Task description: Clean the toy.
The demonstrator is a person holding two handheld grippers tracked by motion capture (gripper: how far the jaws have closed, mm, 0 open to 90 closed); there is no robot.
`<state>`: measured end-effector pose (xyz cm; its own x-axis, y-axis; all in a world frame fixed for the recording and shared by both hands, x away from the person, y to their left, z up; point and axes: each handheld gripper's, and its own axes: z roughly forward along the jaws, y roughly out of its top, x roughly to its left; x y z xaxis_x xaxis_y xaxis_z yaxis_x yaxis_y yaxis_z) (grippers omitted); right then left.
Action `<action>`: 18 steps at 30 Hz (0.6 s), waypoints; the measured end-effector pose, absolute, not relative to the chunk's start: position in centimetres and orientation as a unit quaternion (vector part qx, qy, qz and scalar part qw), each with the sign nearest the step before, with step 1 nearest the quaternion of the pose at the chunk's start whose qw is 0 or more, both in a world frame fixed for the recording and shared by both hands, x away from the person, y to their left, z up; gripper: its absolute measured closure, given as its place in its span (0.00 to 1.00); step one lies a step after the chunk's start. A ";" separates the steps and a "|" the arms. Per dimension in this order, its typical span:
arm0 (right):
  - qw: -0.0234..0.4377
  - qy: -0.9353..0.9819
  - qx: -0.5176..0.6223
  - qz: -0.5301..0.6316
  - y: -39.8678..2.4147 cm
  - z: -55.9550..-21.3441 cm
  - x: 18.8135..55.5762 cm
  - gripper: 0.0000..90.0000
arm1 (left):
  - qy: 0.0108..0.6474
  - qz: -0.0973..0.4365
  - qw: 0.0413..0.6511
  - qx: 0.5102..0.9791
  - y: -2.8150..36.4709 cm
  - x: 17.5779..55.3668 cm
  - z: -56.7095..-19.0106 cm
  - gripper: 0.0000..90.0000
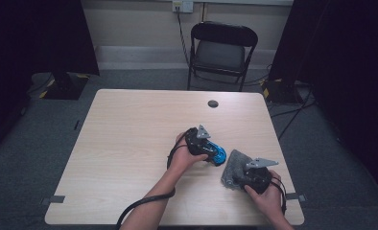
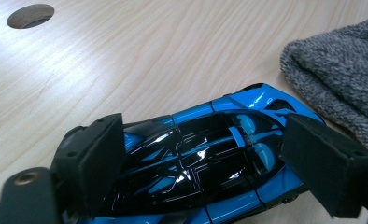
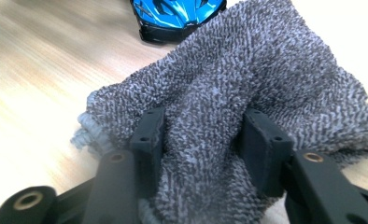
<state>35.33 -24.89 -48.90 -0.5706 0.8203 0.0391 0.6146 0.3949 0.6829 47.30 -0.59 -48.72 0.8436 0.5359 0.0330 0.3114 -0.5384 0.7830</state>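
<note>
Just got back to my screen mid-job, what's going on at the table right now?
A person is working at the wooden table with a gripper in each hand. The left gripper straddles a blue and black toy car, jaws wide on either side of it, pads apparently not pressing. The right gripper is bunching up a fold of the grey towel between its pads. Car and towel lie close together near the table's right front; whether they touch is hard to tell.
</note>
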 end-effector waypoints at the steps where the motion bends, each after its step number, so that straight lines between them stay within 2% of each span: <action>1: 0.153 0.821 0.439 0.333 -24.8 -48.9 35.4 0.61 | 0.244 0.138 0.413 0.867 -0.6 47.3 -48.8 0.07; 5: 0.149 0.823 0.436 0.333 -24.8 -48.8 35.8 0.63 | 0.248 0.132 0.403 0.871 -0.5 47.5 -48.6 0.07; 9: 0.139 0.835 0.422 0.326 -25.0 -48.5 36.2 0.75 | 0.249 0.132 0.403 0.870 -0.5 47.5 -48.6 0.07; 12: 0.129 0.837 0.419 0.327 -25.2 -48.3 36.5 0.77 | 0.247 0.132 0.403 0.871 -0.4 47.5 -48.6 0.07; 18: 0.156 0.847 0.404 0.309 -24.8 -47.5 37.4 0.82 | 0.249 0.130 0.394 0.875 -0.6 47.7 -48.4 0.07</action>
